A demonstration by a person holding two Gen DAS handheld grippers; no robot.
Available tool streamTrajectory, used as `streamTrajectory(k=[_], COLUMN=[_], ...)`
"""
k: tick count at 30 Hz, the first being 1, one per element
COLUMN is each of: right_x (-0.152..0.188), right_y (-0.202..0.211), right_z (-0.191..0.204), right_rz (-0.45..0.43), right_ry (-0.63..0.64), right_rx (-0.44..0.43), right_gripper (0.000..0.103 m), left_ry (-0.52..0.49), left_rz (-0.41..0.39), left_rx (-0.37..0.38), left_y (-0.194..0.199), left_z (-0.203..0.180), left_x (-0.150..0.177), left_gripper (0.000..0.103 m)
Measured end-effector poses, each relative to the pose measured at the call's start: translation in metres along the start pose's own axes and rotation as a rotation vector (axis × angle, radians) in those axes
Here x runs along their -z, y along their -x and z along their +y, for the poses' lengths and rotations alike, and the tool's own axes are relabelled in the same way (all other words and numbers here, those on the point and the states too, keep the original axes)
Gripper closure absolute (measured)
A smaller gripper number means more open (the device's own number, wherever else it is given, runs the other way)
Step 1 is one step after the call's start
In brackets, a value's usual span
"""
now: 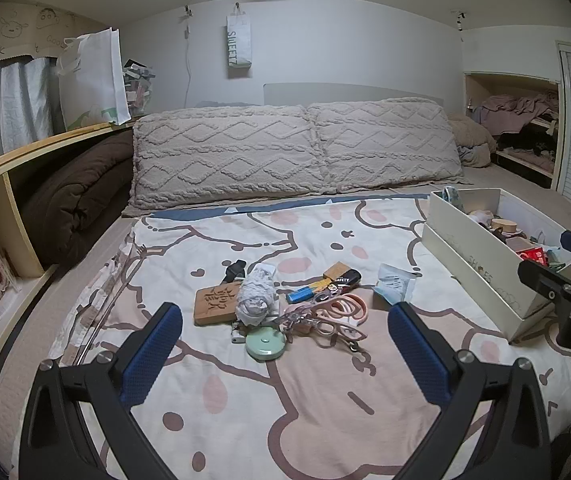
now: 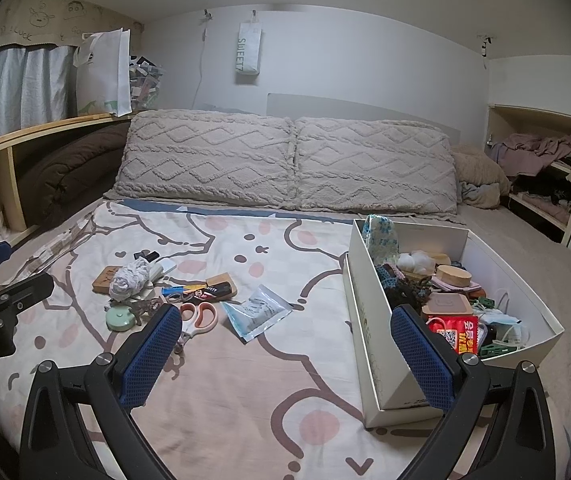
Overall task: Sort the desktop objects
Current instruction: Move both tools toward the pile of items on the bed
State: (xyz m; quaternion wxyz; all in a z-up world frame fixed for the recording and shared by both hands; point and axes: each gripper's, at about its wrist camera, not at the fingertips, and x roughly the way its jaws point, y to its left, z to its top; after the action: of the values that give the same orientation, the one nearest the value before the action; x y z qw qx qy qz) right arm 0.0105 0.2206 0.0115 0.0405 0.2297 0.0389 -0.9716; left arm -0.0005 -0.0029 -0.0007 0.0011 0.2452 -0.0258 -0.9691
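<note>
A heap of small items lies on the patterned bedspread [image 1: 325, 400]: a carved wooden block [image 1: 216, 304], a crumpled grey cloth [image 1: 255, 298], a round green case [image 1: 264, 344], pink-handled scissors [image 1: 339, 308], a blue lighter [image 1: 301, 295] and a clear blue packet [image 1: 394, 288]. The white cardboard box [image 2: 369, 312] on the right holds several sorted items. My left gripper [image 1: 285, 336] hangs open above the near side of the heap, touching nothing. My right gripper [image 2: 285, 336] is open too, between the scissors [image 2: 199, 318] and the box, with the packet [image 2: 257, 312] just beyond it.
Two knitted pillows [image 1: 297, 148] lie along the head of the bed. Wooden shelving [image 1: 13, 184] with a folded brown duvet [image 1: 73, 196] runs along the left. An open closet [image 2: 541, 168] stands at the back right. Bare bedspread lies near my grippers.
</note>
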Motion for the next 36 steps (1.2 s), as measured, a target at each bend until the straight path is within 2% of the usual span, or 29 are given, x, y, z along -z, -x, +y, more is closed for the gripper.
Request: streamTrajectory(k=[23,32,34,36], right_x=[0.002,0.011,0.013,0.016], right_y=[-0.003,-0.024,-0.03,-0.034], right_z=[0.002,0.012,0.015,0.018], right_rz=[0.002,0.051,0.065,0.074], right_ry=[-0.008,0.006,0.012,0.016], right_rx=[-0.015,-0.036,-0.043,-0.045], right_gripper=[0.0,0.0,0.0,0.0], left_ry=[0.018,0.033,0.015,0.014], left_rz=[0.001,0.032,0.034,0.046], left_rx=[-0.007,-0.043,-0.012,-0.018], left_y=[-0.002,-0.018,-0.022,-0.027], left_z=[0.0,0.008,0.009,0.009], left_x=[0.003,0.007,0.009,0.011], left_gripper=[0.0,0.0,0.0,0.0])
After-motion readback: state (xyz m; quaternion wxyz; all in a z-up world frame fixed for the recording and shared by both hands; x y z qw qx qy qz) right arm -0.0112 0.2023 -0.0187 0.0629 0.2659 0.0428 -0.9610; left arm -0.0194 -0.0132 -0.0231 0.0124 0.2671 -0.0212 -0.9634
